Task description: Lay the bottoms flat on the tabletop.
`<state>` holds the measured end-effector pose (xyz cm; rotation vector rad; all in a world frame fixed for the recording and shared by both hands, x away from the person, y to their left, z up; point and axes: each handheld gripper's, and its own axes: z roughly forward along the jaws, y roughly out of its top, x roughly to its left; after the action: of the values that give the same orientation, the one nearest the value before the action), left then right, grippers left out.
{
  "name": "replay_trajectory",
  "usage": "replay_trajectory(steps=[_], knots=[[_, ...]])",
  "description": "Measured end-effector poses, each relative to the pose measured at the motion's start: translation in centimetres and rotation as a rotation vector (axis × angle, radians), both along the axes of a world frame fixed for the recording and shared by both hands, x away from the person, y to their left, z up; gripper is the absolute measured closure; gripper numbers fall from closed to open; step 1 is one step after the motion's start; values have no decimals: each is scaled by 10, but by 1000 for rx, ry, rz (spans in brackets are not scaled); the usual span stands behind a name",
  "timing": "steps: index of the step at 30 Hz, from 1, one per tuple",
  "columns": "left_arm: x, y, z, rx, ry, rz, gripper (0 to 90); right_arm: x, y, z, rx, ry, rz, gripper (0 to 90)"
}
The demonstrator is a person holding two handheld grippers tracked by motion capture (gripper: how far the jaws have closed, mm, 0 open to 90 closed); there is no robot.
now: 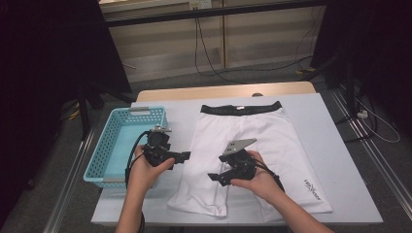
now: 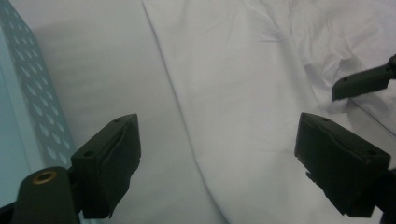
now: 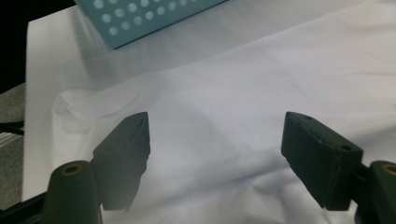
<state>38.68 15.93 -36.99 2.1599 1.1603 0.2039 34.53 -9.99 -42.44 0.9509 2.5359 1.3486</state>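
Note:
White shorts (image 1: 252,145) with a black waistband (image 1: 241,108) lie flat on the white-covered table (image 1: 330,126), legs toward the person. My left gripper (image 1: 183,156) hovers at the left edge of the left leg, jaws pointing right. In the left gripper view it (image 2: 219,154) stands open over the shorts (image 2: 243,79), nothing between its pads. My right gripper (image 1: 214,177) sits over the lower part of the left leg, pointing left. In the right gripper view its jaws (image 3: 217,149) are wide apart above the rumpled cloth (image 3: 261,79), not pinching it.
A light blue perforated basket (image 1: 109,145) stands at the table's left edge, close to the left hand; its wall also appears in the gripper views (image 2: 28,93) (image 3: 140,14). Cables and dark stands lie on the floor behind and to the right.

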Motion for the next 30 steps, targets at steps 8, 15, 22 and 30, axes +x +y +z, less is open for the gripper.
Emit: replay_trajectory(steps=[8,15,22,30], knots=[[-1,-5,-2,-2,-5,-3,146,15,-24,6,31,-2,-82,215],[-1,-9,-3,-1,2,-11,143,21,-36,5,4,-1,-124,194],[0,-15,-4,-7,-10,-14,140,26,-48,4,0,6,-166,181],[-3,-18,-6,-6,-9,-14,135,31,-54,6,-9,-7,-195,181]])
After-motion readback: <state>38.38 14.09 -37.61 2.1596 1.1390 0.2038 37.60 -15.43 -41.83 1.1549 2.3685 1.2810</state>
